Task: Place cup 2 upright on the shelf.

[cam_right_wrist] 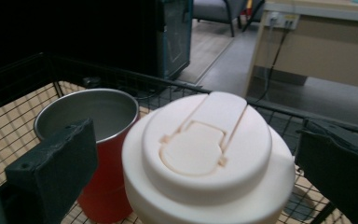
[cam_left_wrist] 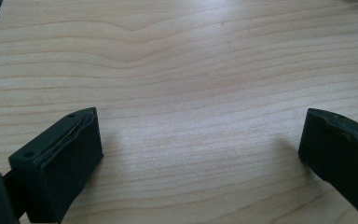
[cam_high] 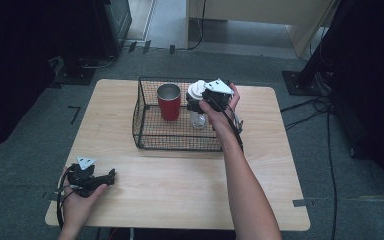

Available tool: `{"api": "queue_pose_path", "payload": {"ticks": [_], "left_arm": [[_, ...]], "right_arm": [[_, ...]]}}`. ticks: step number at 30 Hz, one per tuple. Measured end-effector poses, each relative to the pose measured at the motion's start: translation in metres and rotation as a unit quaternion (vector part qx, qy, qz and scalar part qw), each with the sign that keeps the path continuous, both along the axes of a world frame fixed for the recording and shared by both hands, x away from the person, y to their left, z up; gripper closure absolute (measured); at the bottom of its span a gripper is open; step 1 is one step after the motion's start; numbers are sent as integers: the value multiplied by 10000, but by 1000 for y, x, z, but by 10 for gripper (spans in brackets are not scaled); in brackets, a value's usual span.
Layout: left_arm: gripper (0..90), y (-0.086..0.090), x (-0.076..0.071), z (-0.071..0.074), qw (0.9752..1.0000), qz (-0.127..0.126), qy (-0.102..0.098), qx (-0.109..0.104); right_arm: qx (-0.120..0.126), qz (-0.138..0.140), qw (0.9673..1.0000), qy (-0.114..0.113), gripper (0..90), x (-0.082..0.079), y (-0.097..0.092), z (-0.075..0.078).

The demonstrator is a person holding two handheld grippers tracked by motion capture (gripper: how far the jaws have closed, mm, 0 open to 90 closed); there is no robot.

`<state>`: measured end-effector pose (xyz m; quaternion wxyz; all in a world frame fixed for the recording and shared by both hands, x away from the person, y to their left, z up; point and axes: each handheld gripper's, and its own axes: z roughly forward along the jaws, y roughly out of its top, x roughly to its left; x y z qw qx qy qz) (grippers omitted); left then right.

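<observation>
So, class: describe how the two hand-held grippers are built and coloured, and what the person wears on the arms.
Both the left gripper and right gripper are black, with blocky flat-faced jaws, a grey three-cornered plate on top and a black trailing cable. The forearms are bare, no sleeves.

Red cup (cam_high: 169, 106) with steel inside, white lid (cam_right_wrist: 208, 151) — black wire basket (cam_high: 145, 137), pale wood-grain table (cam_high: 180, 185).

In the basket (cam_high: 142, 125) on the table (cam_high: 180, 185), the cup (cam_high: 169, 101) stands apparently just left of the bottle (cam_high: 197, 107)

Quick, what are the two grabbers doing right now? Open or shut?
Left hand-held gripper: open, holding nothing, over the table.
Right hand-held gripper: open around the white-lidded bottle, not clamped.
</observation>
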<state>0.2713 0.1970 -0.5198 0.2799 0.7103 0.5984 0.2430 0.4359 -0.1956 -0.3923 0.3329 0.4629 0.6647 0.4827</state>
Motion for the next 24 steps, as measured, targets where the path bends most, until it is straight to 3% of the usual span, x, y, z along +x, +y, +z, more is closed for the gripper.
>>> {"api": "queue_pose_path", "payload": {"ticks": [11, 24], "left_arm": [[0, 0, 0, 0, 10000, -2, 2, 1], [0, 0, 0, 0, 10000, 0, 0, 0]], "right_arm": [[-98, -299, 9993, -221, 0, -9, 1, 11], [31, -195, 9983, -539, 0, -30, -6, 28]]}}
